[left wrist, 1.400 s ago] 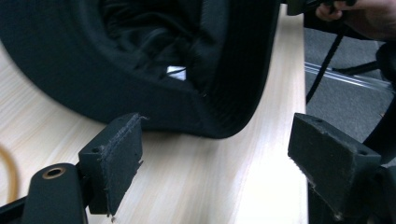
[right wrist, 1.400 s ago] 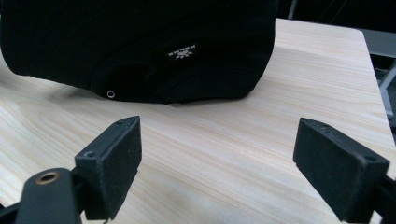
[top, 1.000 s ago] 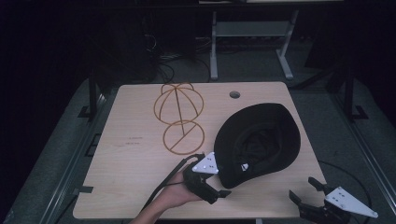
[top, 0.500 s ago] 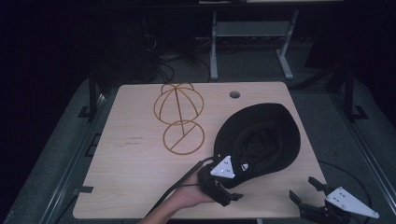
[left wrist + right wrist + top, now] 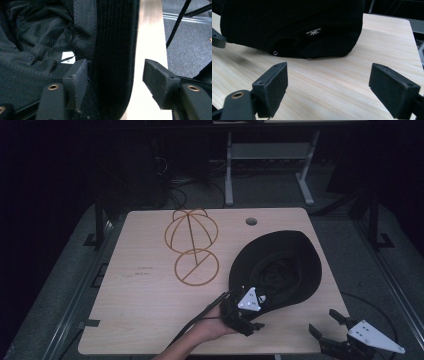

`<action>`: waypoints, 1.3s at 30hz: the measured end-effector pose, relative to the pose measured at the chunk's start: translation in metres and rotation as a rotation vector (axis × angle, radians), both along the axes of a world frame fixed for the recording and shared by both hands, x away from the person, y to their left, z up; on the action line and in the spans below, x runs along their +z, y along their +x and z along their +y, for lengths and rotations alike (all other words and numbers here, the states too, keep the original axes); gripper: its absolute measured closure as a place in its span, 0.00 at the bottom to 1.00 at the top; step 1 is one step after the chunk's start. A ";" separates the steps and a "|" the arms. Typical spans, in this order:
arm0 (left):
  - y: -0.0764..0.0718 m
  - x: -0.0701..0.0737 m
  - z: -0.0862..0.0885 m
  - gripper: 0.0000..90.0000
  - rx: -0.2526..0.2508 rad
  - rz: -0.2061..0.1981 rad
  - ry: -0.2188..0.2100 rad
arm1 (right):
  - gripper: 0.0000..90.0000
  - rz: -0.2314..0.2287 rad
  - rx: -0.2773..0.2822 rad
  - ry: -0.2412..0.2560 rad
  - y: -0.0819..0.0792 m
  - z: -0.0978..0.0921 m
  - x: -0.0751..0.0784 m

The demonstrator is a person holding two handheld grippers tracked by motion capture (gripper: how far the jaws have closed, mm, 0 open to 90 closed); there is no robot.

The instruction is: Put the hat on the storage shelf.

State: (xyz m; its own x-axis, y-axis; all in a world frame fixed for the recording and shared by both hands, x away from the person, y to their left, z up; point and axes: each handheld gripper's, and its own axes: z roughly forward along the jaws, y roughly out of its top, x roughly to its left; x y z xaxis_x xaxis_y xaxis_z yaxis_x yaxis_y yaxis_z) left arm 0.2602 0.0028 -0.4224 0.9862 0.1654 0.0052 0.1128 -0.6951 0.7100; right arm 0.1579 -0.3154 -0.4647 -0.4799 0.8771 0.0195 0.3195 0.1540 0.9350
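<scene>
Black ribbed hat (image 5: 278, 270) brim between left gripper (image 5: 113, 77) open jaws | right gripper (image 5: 327, 82) jaws wide, empty

- Left gripper (image 5: 243, 315): black body, grey three-cornered plate on top, black cable trailing behind.
- Right gripper (image 5: 334, 327): same black frame and grey plate.
- Both have blocky black jaw pads and brass-coloured screws.

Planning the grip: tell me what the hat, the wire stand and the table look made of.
Hat: black ribbed fabric, corduroy-like, with a shiny stitched lining. Wire stand: thin gold-coloured wire, probably metal. Table: pale wood-grain top with a matte finish, perhaps laminate.
</scene>
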 end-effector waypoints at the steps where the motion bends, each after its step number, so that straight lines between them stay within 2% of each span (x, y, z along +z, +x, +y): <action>1: 0.000 0.000 0.000 0.45 0.000 0.000 0.000 | 0.17 0.000 0.000 0.000 0.000 0.000 0.000; 5: 0.000 -0.002 -0.002 0.52 0.000 -0.018 0.020 | 0.17 0.006 0.003 -0.001 0.000 0.001 0.000; 8: 0.000 -0.003 -0.002 0.61 0.000 -0.024 0.021 | 0.17 0.002 0.008 -0.004 0.001 0.001 0.000; 9: 0.000 -0.003 -0.002 0.61 -0.001 -0.028 0.020 | 0.17 0.002 0.008 -0.004 0.001 0.001 0.000; 12: 0.001 -0.002 -0.001 0.71 -0.010 -0.029 0.009 | 0.17 0.000 0.007 -0.005 0.000 0.001 0.000; 14: 0.001 0.001 0.000 0.79 -0.011 -0.045 0.013 | 0.17 0.003 0.008 -0.004 0.000 0.002 0.000; 17: 0.001 0.003 0.001 0.86 -0.007 -0.055 0.006 | 0.17 0.004 0.009 -0.005 0.000 0.002 0.000; 20: 0.002 0.007 0.004 0.90 0.005 -0.064 -0.022 | 0.17 0.001 0.011 -0.006 0.000 0.002 0.000; 22: 0.005 0.011 0.008 0.94 0.018 -0.045 -0.051 | 0.17 0.001 0.010 -0.003 0.000 0.003 0.001; 26: 0.008 0.016 0.011 0.95 0.031 -0.038 -0.073 | 0.17 0.002 0.015 -0.005 0.002 0.004 0.000; 29: 0.012 0.023 0.015 0.95 0.043 -0.014 -0.123 | 0.17 0.004 0.020 0.001 0.002 0.005 0.000; 30: 0.016 0.028 0.019 0.95 0.050 0.010 -0.151 | 0.17 0.001 0.023 0.004 0.003 0.007 0.001; 39: 0.026 0.046 0.026 0.95 0.068 0.048 -0.223 | 0.17 -0.012 0.047 -0.009 0.008 0.018 0.005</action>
